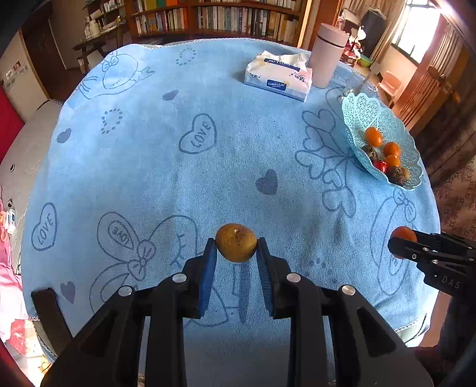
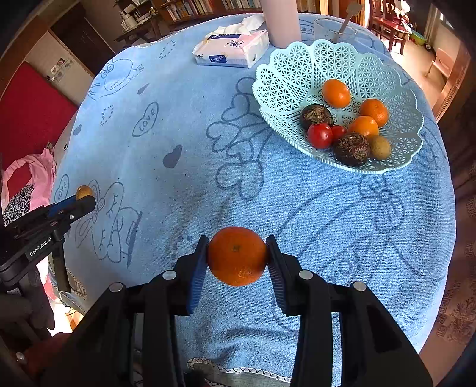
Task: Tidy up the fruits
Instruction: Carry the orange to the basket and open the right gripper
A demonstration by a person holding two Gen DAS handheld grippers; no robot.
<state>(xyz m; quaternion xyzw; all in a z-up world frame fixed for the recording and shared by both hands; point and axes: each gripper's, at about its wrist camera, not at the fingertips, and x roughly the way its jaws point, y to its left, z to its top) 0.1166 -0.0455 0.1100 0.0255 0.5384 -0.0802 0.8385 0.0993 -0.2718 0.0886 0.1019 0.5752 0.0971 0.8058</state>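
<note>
The left gripper (image 1: 236, 245) squeezes a small brown fruit (image 1: 236, 242) between its blue pads, lifted well away from the basket (image 2: 285, 77). The right gripper (image 2: 237, 257) pinches an orange (image 2: 237, 256), nearer the basket. Both fruits are up off the blue cloth (image 1: 178, 178) (probably heading into the basket, where other fruits already sit).

A blue printed towel (image 1: 226, 154) covers the table. A tissue pack (image 1: 278, 78) lies near the far edge, with a pink tumbler (image 1: 326, 55) just beside it toward the far right. A clear glass (image 2: 333, 31) holding a utensil stands near the tumbler. Bookshelves (image 1: 217, 18) line the wall beyond.
</note>
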